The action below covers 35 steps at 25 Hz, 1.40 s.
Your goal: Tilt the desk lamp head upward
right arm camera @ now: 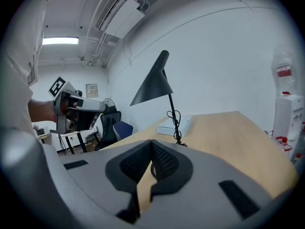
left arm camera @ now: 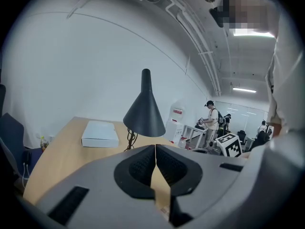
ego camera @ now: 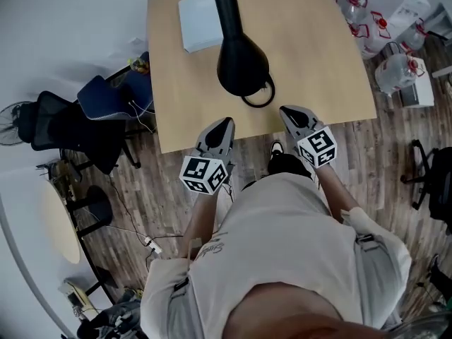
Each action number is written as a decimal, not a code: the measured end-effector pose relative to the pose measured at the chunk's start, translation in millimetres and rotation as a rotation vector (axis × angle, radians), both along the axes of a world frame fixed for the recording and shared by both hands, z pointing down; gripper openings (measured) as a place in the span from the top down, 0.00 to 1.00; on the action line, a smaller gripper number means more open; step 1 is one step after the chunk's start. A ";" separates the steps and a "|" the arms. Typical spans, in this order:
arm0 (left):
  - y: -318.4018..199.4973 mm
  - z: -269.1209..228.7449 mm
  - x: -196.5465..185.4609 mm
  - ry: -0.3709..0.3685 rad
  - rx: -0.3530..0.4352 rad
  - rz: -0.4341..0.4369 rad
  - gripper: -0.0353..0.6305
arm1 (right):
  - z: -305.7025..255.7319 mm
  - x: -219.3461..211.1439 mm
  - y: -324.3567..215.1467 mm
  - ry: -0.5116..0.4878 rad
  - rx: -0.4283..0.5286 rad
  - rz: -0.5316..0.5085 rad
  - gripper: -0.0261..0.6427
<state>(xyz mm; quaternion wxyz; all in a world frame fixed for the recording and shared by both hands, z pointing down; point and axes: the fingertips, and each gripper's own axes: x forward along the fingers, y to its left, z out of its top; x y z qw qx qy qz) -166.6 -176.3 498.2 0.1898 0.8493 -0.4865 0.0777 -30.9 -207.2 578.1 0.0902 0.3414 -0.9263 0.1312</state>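
Observation:
A black desk lamp stands on the wooden desk [ego camera: 318, 55]. Its cone-shaped head [ego camera: 242, 66] [left arm camera: 144, 111] [right arm camera: 153, 86] points down, and its ring base [ego camera: 259, 99] lies near the desk's front edge. My left gripper [ego camera: 220, 131] [left arm camera: 155, 149] is shut and empty, held just off the front edge, short of the lamp. Shut with nothing in it as well, my right gripper [ego camera: 293, 116] [right arm camera: 151, 151] hovers at the front edge, to the right of the lamp base. Neither touches the lamp.
A white flat box [ego camera: 200, 21] [left arm camera: 100, 134] lies at the back of the desk. Office chairs [ego camera: 85, 122] stand left of the desk. Water bottles [ego camera: 395, 69] sit on the floor at right. People stand in the far room in the left gripper view.

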 end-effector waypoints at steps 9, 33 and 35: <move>-33.8 16.1 7.2 0.013 -0.013 -0.023 0.92 | 33.4 0.1 -36.3 0.101 -0.034 -0.075 0.97; -65.1 42.7 8.2 0.022 -0.075 -0.030 0.92 | 185.1 -47.0 -71.9 0.435 -0.280 -0.275 0.97; -66.6 42.0 9.8 0.022 -0.068 -0.022 0.92 | 190.0 -47.3 -70.8 0.454 -0.299 -0.281 0.97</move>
